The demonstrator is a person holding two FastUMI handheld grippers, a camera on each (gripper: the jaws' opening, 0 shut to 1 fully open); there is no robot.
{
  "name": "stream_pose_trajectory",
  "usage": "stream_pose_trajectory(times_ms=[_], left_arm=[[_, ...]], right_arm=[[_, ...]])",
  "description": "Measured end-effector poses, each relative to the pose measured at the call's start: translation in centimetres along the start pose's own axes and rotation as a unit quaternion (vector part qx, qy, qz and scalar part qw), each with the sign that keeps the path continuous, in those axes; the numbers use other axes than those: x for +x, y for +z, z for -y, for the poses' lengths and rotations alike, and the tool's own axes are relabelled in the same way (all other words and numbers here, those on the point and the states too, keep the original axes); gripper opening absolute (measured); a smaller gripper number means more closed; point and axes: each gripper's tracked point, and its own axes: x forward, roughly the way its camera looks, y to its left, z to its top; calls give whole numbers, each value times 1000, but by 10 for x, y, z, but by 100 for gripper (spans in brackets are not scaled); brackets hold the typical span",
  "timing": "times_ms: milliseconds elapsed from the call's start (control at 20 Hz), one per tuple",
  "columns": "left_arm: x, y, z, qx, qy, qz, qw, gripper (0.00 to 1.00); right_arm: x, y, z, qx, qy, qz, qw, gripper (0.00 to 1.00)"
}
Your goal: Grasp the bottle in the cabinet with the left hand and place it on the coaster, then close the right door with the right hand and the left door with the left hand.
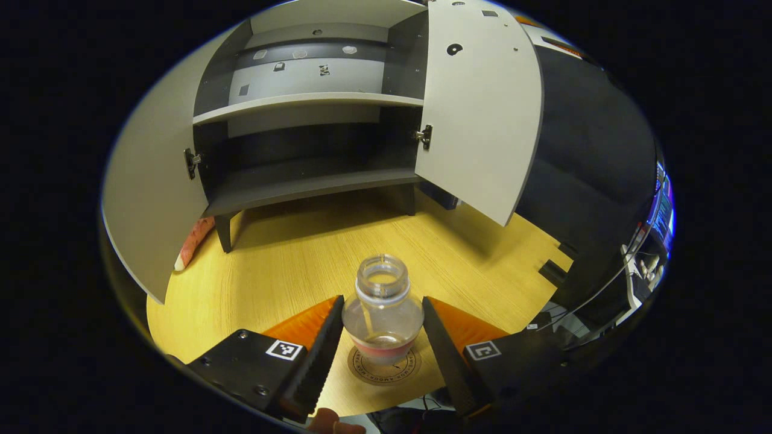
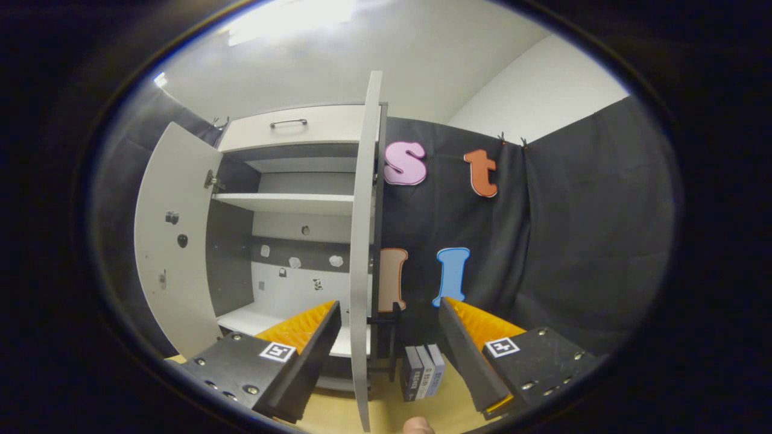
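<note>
Bottle on coaster, both doors open.

Left gripper view: the left gripper (image 1: pixel 382 337) has its fingers narrowly spread around the bottle (image 1: pixel 382 313), which stands on the coaster (image 1: pixel 384 364) at lower centre of the worktop (image 1: pixel 271 259); whether they touch the glass I cannot tell. Pulling back skewed could tip it. Most of the coaster is hidden.

Right gripper view: the right gripper (image 2: pixel 389 355) has its fingers wide, straddling the edge-on right door (image 2: pixel 363 241). A careless push might jam it. The left door (image 2: pixel 172 241) is at left; the cabinet (image 2: pixel 289 199) floor is cut off.
</note>
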Motion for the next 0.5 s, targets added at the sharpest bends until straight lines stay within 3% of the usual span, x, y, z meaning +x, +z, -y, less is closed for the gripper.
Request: stream_pose_trajectory(times_ms=[350, 400, 500], left_arm=[[-6, 12, 5, 24, -6, 4, 1000, 83], [-7, 15, 6, 27, -6, 6, 1000, 83], [-10, 23, 7, 30, -6, 12, 999, 83]], right_arm=[[4, -4, -9, 1, 11, -2, 1000, 98], [6, -3, -10, 2, 12, -2, 1000, 94], [5, -3, -11, 2, 14, -1, 1000, 98]])
